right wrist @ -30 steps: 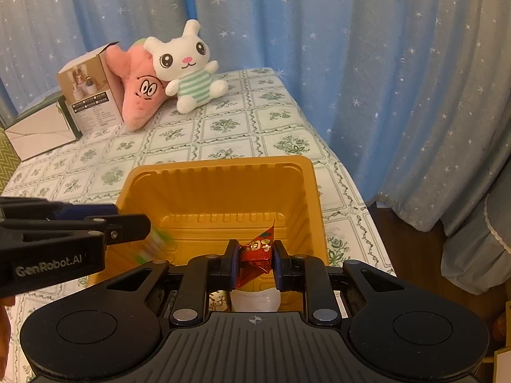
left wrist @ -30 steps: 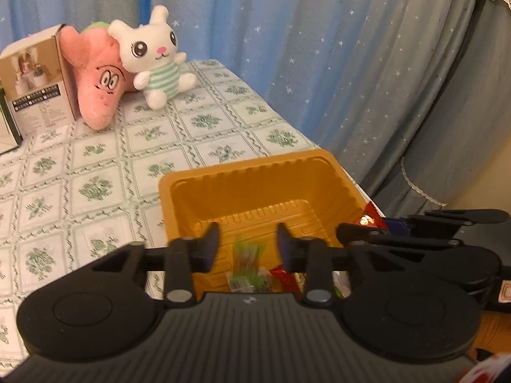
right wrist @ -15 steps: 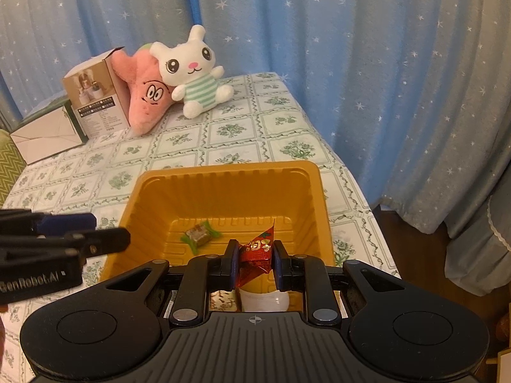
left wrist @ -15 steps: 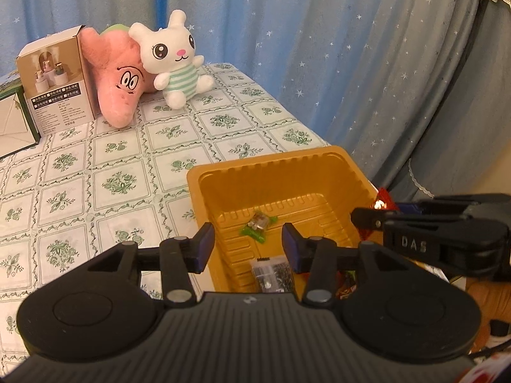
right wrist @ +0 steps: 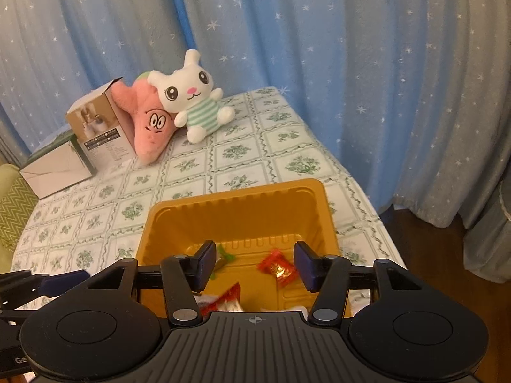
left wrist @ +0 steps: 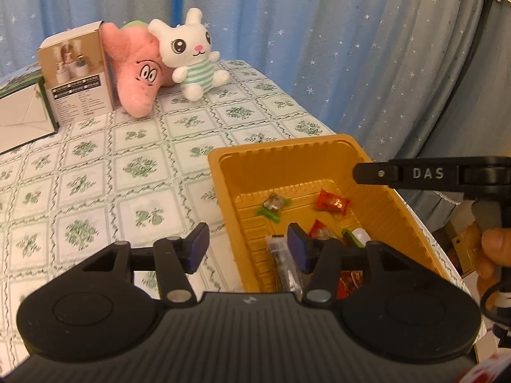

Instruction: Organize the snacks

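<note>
An orange plastic tray (left wrist: 287, 150) (right wrist: 236, 198) sits near the table's right edge and holds several wrapped snacks. A green-wrapped candy (left wrist: 273, 206) (right wrist: 225, 257) and a red-wrapped candy (left wrist: 330, 202) (right wrist: 278, 268) lie on its floor, with more packets at its near end. My right gripper (right wrist: 255, 265) hovers over the tray, its jaws opening and empty, the red candy lying loose below them. My left gripper (left wrist: 247, 249) straddles the tray's left wall, jaws opening with nothing between them. One right-gripper finger (left wrist: 415, 174) reaches in above the tray's right rim.
A white plush rabbit (left wrist: 191, 54), a pink plush star (left wrist: 140, 76), a cardboard box (left wrist: 76, 76) and a white envelope-like box (left wrist: 22, 121) stand at the table's far side. Blue starred curtains hang behind. The table edge drops off right of the tray. A hand (left wrist: 491, 252) holds the right gripper.
The right gripper opened and let go of the red candy, which now lies in the tray. The left gripper slid left off the tray and widened; the green candy landed inside.
</note>
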### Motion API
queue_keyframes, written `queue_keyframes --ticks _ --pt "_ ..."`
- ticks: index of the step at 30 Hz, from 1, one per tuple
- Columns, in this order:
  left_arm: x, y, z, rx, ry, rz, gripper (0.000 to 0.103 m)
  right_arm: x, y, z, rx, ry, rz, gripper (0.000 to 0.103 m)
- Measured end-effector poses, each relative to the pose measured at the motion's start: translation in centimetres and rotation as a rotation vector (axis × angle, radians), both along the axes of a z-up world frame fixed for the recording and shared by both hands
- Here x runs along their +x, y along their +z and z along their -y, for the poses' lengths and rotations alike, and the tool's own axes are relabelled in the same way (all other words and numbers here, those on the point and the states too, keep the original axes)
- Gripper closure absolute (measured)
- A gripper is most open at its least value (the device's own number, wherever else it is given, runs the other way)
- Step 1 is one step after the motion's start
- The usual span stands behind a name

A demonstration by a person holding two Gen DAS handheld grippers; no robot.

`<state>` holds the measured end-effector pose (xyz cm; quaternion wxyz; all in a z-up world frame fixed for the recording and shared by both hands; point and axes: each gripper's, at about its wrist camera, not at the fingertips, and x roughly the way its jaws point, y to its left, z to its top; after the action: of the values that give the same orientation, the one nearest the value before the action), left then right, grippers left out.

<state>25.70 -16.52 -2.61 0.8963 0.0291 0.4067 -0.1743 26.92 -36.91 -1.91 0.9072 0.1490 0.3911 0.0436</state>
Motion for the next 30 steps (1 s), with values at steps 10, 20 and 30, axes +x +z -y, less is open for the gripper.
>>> queue_keyframes --ticks 10,20,30 --pt "-4.8 1.1 -1.2 -0.021 0.008 0.017 0.018 -6.4 1.1 0.6 0.032 -0.059 -0.020 0.045" --pt "-10.8 3.2 -2.9 -0.021 0.039 0.057 0.000 -14.5 3.0 -0.5 -0.004 -0.056 -0.041 0.023" --pt "-16.7 4.9 -4.5 -0.032 0.100 0.070 0.000 -21.0 4.4 -2.5 -0.031 -0.024 -0.025 0.010"
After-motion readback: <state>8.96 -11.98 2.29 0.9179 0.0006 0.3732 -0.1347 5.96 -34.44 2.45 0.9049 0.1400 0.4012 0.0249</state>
